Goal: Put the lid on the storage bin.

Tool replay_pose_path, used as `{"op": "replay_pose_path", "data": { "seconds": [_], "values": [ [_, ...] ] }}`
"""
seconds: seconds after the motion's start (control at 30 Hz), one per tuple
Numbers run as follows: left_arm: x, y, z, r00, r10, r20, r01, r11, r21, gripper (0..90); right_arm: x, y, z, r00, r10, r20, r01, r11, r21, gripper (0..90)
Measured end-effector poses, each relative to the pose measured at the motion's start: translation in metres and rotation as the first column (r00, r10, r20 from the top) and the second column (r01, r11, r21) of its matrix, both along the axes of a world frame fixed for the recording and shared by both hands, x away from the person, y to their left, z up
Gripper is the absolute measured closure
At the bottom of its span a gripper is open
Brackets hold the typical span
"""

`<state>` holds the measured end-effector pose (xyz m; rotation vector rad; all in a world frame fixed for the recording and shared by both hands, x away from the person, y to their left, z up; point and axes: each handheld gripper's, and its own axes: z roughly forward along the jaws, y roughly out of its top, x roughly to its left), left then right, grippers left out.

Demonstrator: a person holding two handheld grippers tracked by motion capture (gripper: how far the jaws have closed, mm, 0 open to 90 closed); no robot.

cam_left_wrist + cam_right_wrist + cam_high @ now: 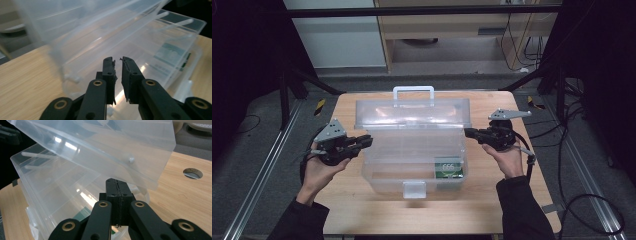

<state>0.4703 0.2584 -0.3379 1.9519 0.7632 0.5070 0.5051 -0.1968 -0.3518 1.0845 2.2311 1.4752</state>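
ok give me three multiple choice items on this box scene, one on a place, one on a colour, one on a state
1. Where in the clear box does the green packet lie?
A. near right corner
B. far left corner
C. on the lid

2. What colour is the tabletop?
A. white
B. light wood
C. blue

3. How is the lid?
A. latched shut
B. raised open
C. lying beside the box

Answers:
1 A, the high view shows it by the near right wall.
2 B, wood grain shows around the box.
3 B, it stands up behind the box, and both gripper views show it tilted above.
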Motion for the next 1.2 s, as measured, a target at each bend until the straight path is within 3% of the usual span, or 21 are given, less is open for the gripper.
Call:
{"op": "replay_pose_path", "data": {
  "seconds": [0.33, 0.47, 0.7, 0.97, 1.2],
  "values": [
    [0.001, 0.015, -0.009, 0.9974, 0.072, -0.009, -0.072, 0.9973, -0.014, 87.1, -0.007, 0.001, -0.005, 0.9998, 0.013, -0.018, -0.013, 0.999, -0.036, 90.0],
    [0.0, 0.017, -0.012, 0.997, 0.077, -0.012, -0.077, 0.997, -0.009, 87.5, -0.011, 0.002, -0.005, 0.9999, 0.014, -0.009, -0.015, 0.998, -0.064, 90.0],
    [-0.008, 0.018, -0.02, 0.9973, 0.069, -0.024, -0.069, 0.9976, 0.007, 87.6, -0.019, -0.001, -0.011, 0.9997, 0.007, -0.021, -0.009, 0.998, -0.069, 90.0],
    [-0.019, 0.019, -0.036, 0.9969, 0.071, -0.034, -0.07, 0.9973, 0.023, 87.1, -0.031, -0.005, -0.022, 0.9995, 0.009, -0.03, -0.012, 0.996, -0.09, 90.0],
    [-0.02, 0.026, -0.051, 0.9941, 0.094, -0.054, -0.092, 0.9953, 0.03, 85.1, -0.04, -0.004, -0.031, 0.9993, 0.015, -0.035, -0.02, 0.991, -0.133, 90.0]
  ]
}}
